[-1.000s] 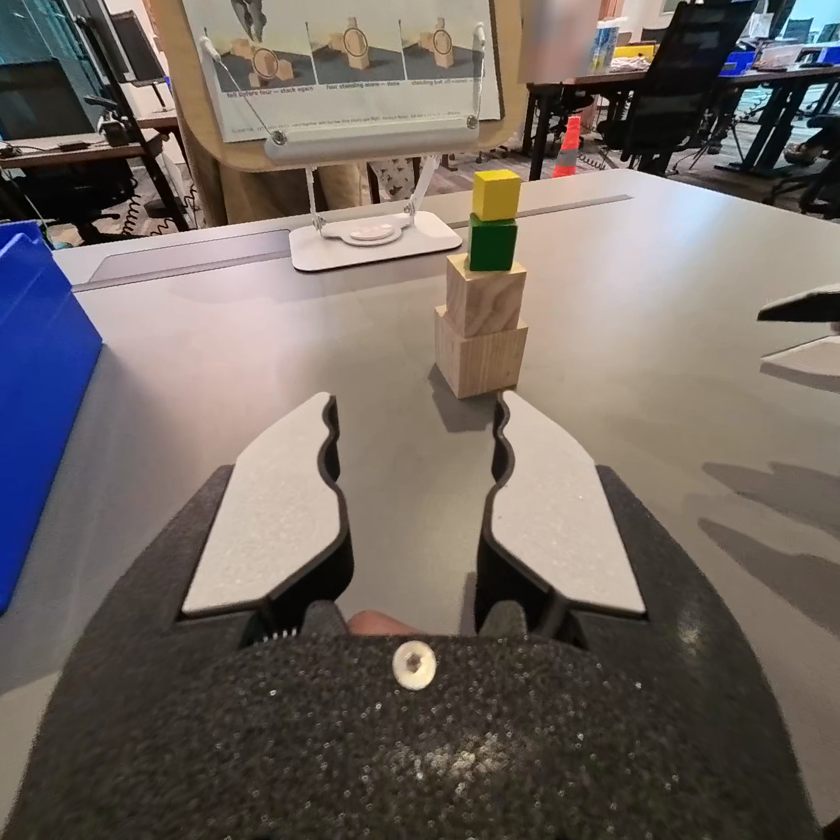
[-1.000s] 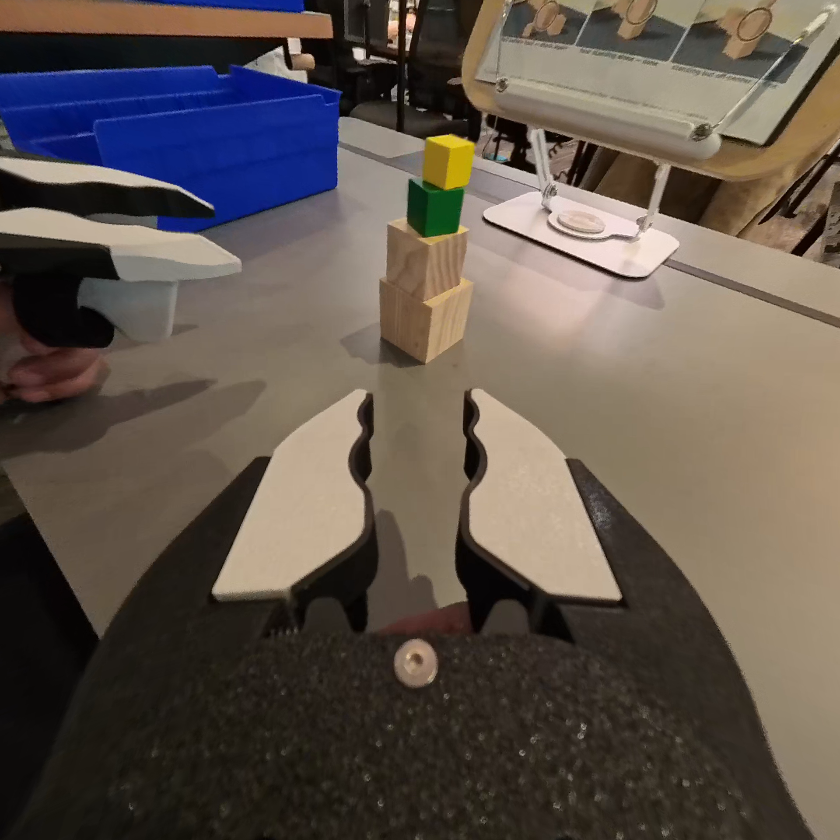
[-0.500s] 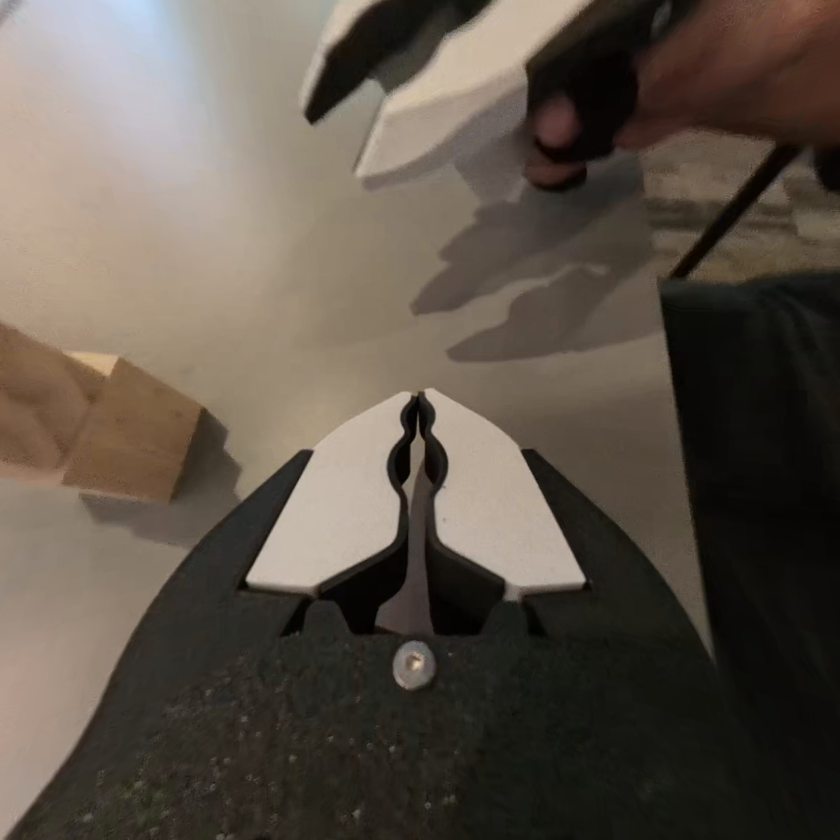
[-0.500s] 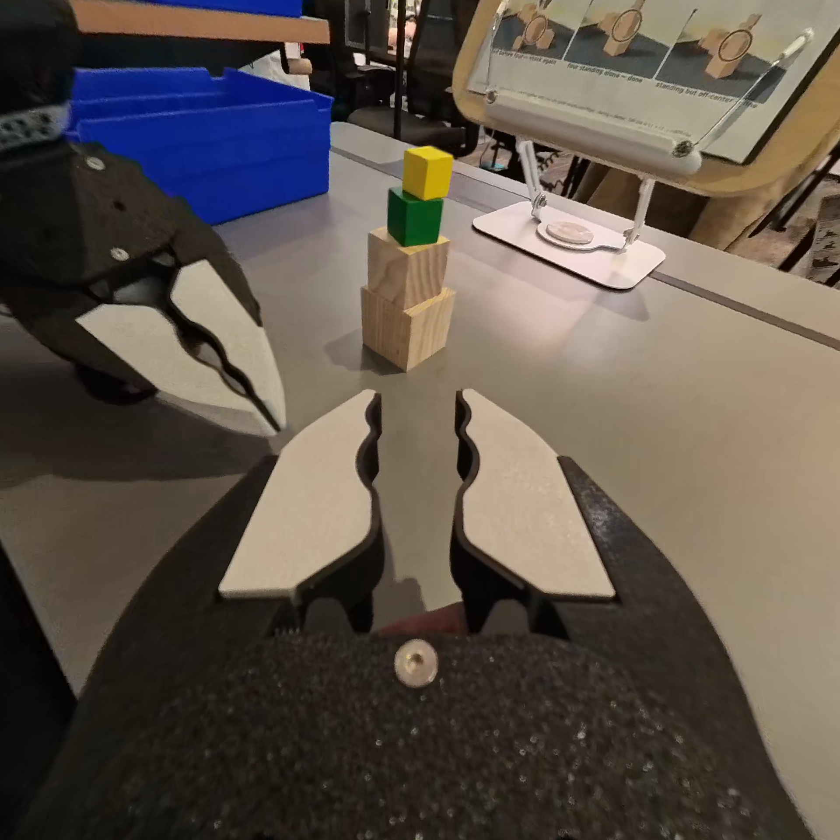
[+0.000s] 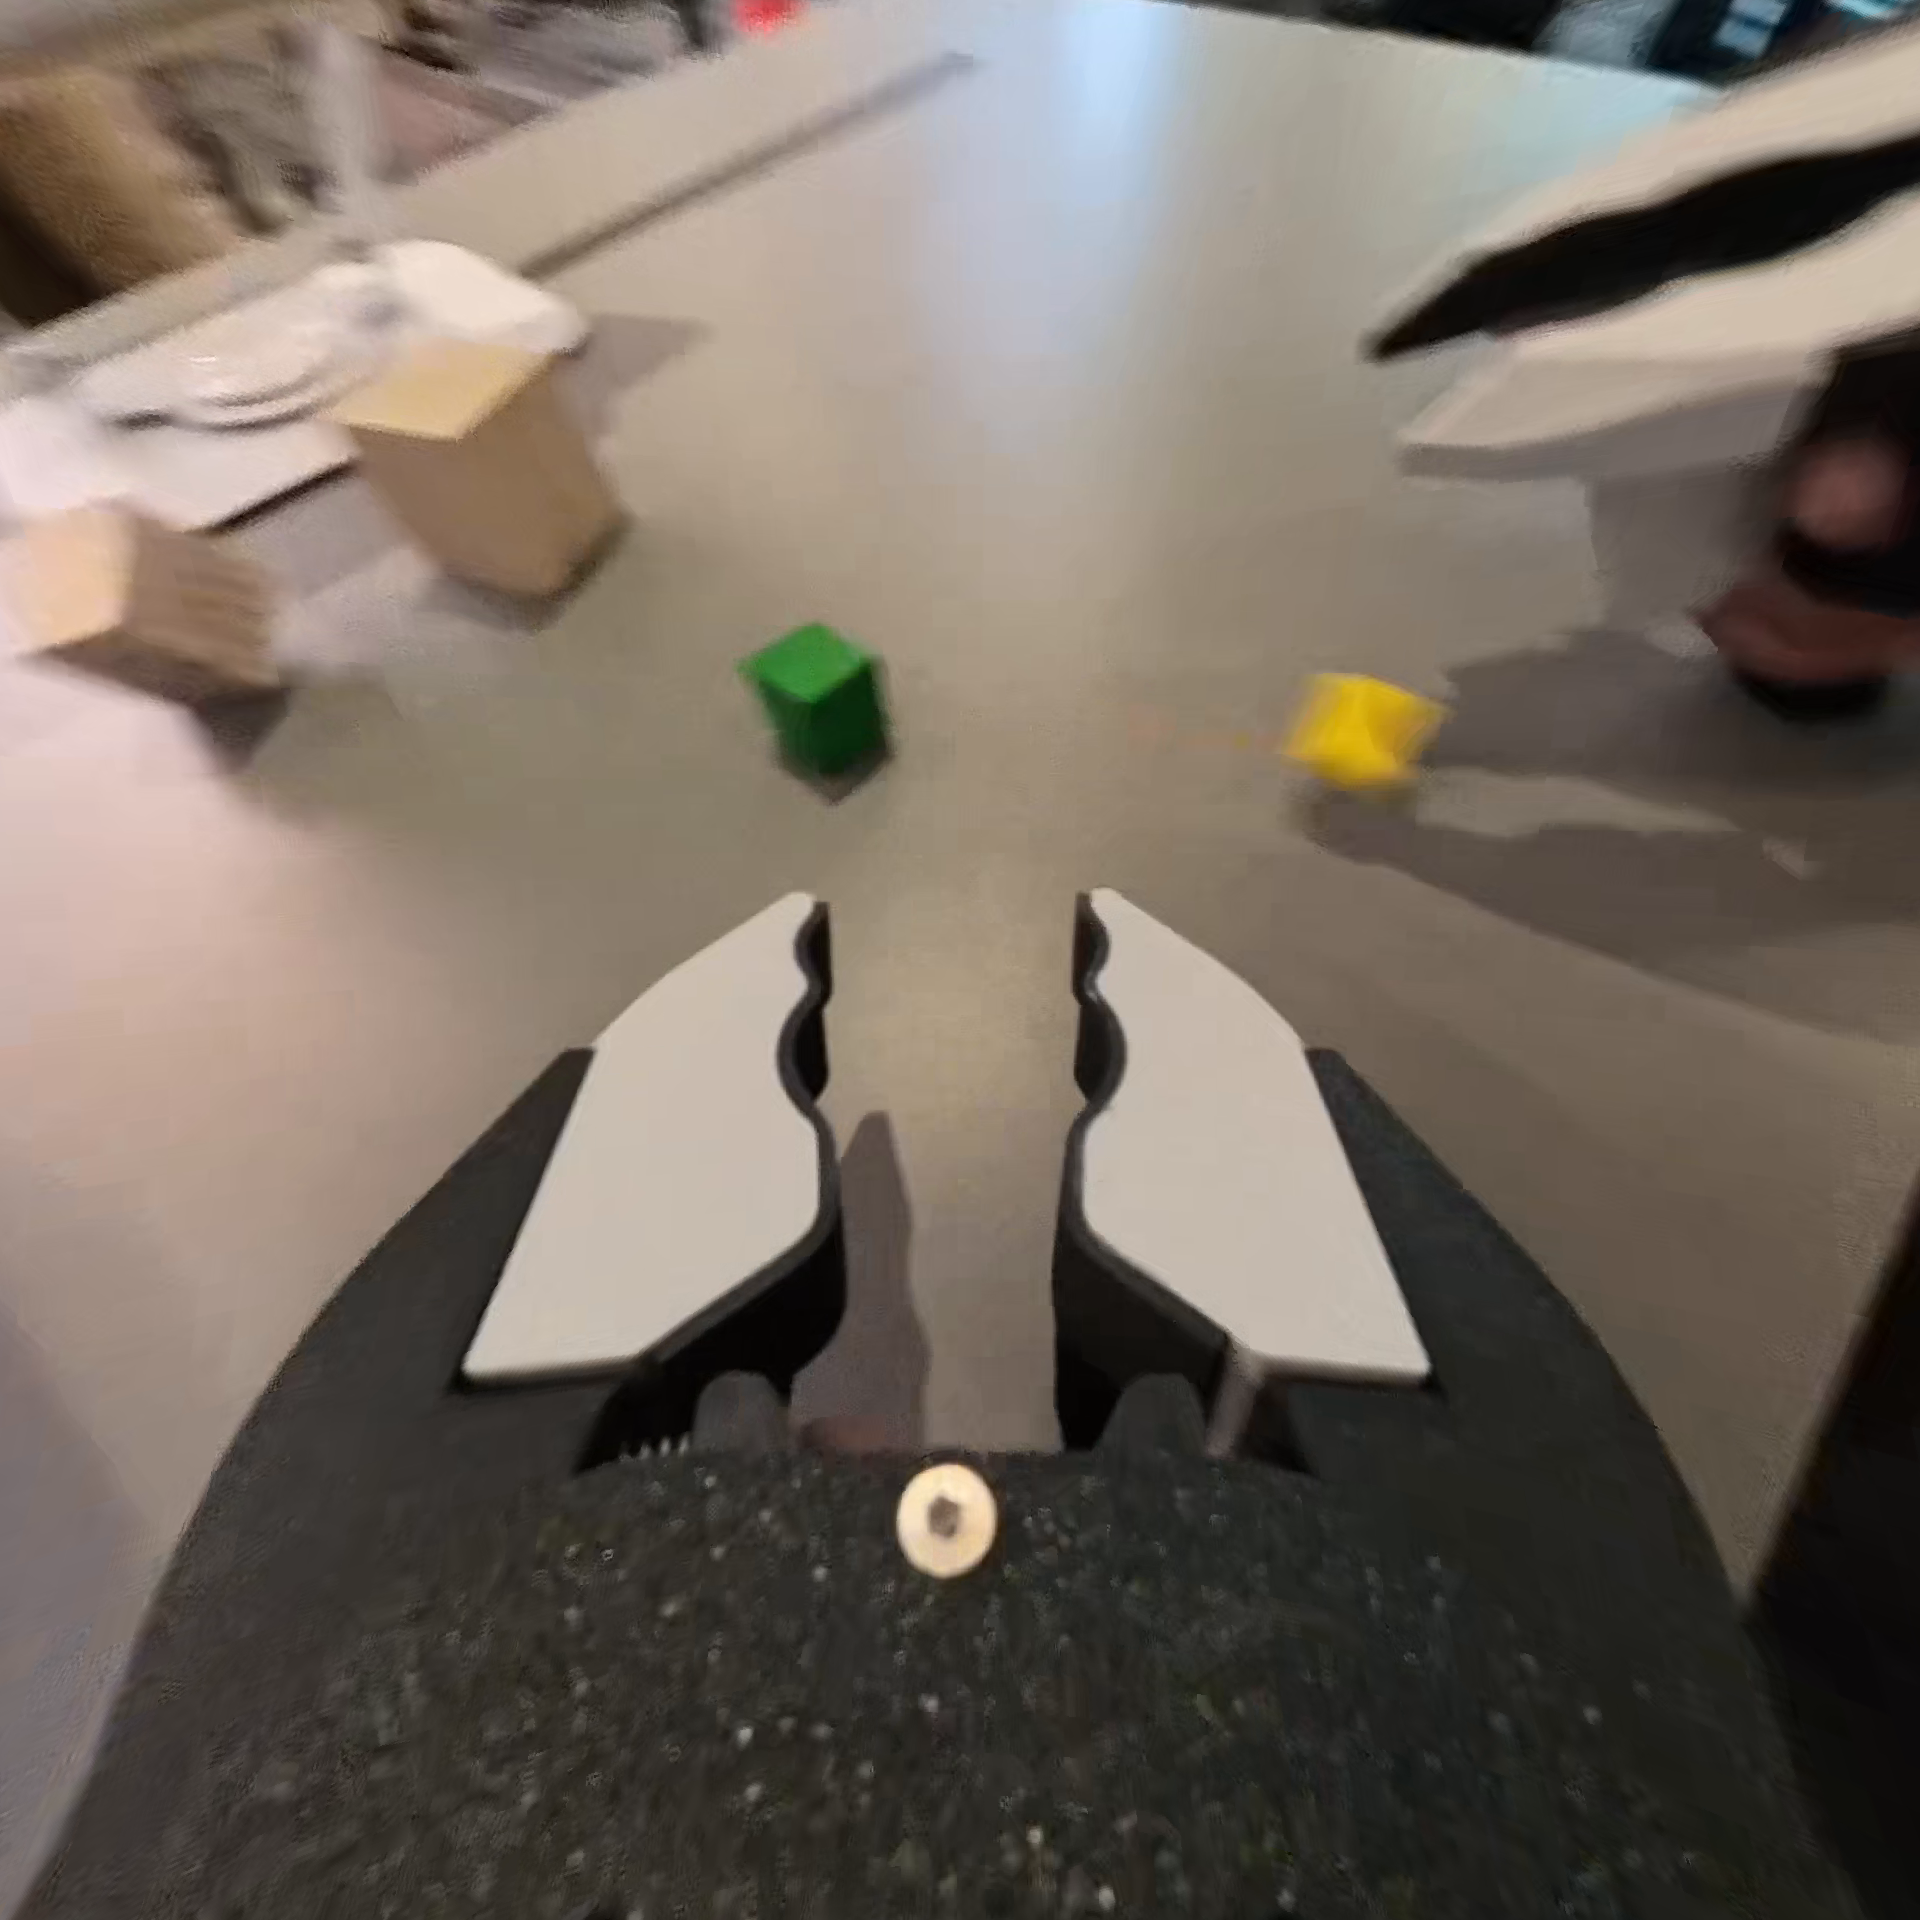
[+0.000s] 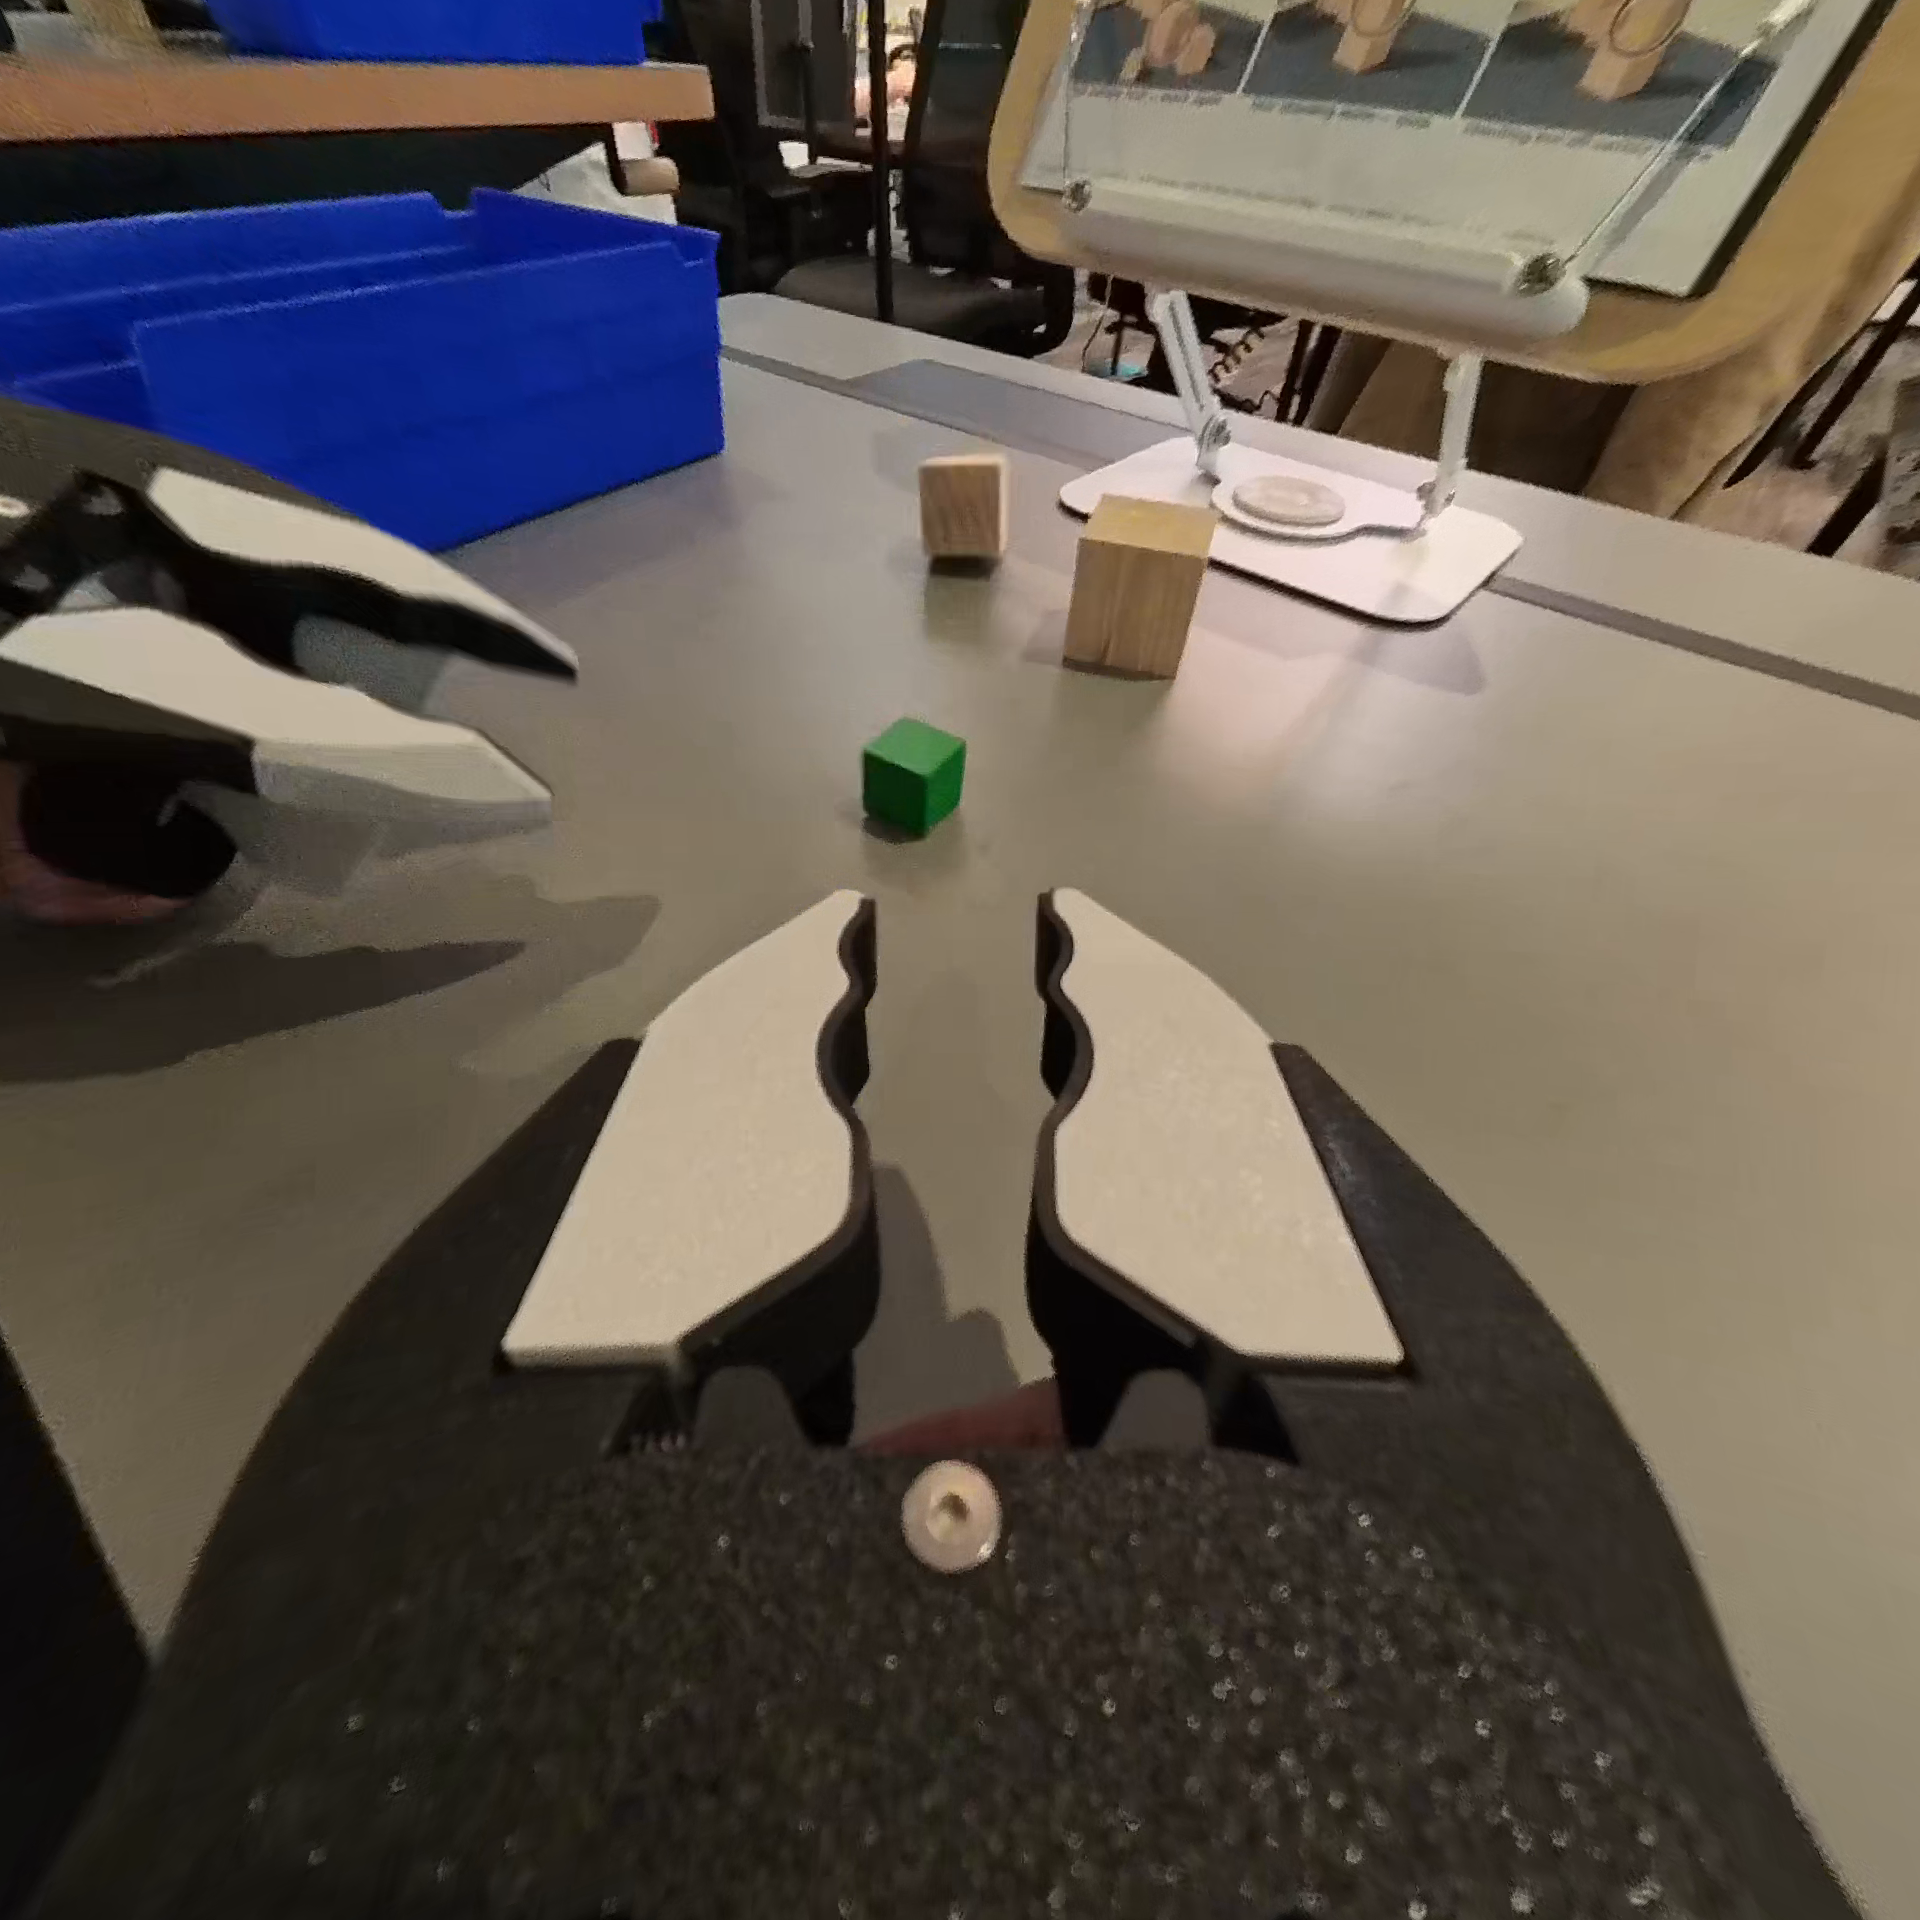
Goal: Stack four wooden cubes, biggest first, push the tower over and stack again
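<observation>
The four cubes lie apart on the grey table (image 6: 1455, 883). The biggest wooden cube (image 6: 1138, 585) (image 5: 483, 478) stands upright near the white stand base. The smaller wooden cube (image 6: 964, 509) (image 5: 125, 608) is tilted to its left. The green cube (image 6: 912, 774) (image 5: 821, 698) sits in front of them. The yellow cube (image 5: 1356, 727) shows blurred in the left wrist view only, near the right gripper. My left gripper (image 5: 951, 909) is open and empty, short of the green cube. My right gripper (image 6: 954, 902) is open and empty, just short of the green cube.
A blue bin (image 6: 416, 353) stands at the far left of the table. A picture board on a white stand (image 6: 1340, 530) is behind the cubes. In each wrist view the other gripper shows at the side, the left gripper (image 6: 312, 686) and the right gripper (image 5: 1662, 312). The biggest wooden cube (image 5: 483, 478) lies around 20 cm away from my left fingertips.
The tower has fallen: the four stacked cubes now lie scattered on the table. My left gripper swung round shut, then opened and faces the cubes. My right gripper stayed open.
</observation>
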A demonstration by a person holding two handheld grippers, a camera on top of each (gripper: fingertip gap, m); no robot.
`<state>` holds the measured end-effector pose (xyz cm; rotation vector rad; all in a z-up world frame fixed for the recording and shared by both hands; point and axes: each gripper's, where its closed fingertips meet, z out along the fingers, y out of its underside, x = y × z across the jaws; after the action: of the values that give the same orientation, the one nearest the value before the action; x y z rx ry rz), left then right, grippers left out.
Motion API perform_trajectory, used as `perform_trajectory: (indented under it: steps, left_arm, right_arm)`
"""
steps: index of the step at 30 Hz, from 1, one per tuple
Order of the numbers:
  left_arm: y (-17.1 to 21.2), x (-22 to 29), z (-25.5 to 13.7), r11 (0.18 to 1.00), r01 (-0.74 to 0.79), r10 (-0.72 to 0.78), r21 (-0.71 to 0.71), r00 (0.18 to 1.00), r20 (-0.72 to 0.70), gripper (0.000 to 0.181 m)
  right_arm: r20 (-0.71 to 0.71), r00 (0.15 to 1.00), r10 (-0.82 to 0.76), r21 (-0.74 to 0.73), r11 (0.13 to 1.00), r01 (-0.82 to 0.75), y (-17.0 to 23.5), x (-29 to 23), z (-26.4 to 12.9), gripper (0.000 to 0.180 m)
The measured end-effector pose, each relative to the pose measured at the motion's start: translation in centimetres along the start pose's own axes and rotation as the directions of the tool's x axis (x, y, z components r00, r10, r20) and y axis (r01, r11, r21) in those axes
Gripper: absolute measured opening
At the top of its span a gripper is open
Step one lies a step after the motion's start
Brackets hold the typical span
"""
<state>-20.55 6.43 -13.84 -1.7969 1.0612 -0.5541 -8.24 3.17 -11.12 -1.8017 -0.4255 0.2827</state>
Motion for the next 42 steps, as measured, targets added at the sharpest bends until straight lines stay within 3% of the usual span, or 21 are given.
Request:
perform_trajectory:
  steps: [2, 6, 15, 28, 42]
  left_arm:
    - [-0.7, -1.9, -1.5, 0.993, 0.066, -0.079, 0.094, 0.986, 0.145, 0.069]
    - [-1.9, -4.2, -3.9, 0.960, 0.110, -0.186, 0.258, 0.938, 0.294, 0.072]
    - [-1.7, -4.5, -4.2, 0.934, 0.215, -0.281, 0.286, 0.936, 0.213, 0.070]
    - [-1.8, -3.5, -4.1, 0.960, 0.100, -0.174, 0.262, 0.945, 0.277, 0.070]
    - [-1.9, -3.7, -3.8, 0.964, 0.099, -0.169, 0.248, 0.945, 0.280, 0.069]
  right_arm:
    - [0.007, 1.000, 0.010, -0.007, 1.000, -0.010, 0.1, -0.3, 0.2, 0.032]
    - [-0.011, 1.000, -0.023, -0.010, 1.000, 0.023, 0.1, -0.4, 0.3, 0.033]
    - [-0.043, 0.999, -0.033, -0.010, 0.999, 0.033, 0.1, -0.2, 0.3, 0.033]
    - [-0.036, 0.998, -0.050, -0.022, 0.999, 0.049, 0.2, -0.4, 0.4, 0.033]
    - [-0.029, 0.998, -0.049, -0.036, 0.998, 0.048, 0.4, -0.5, 0.6, 0.033]
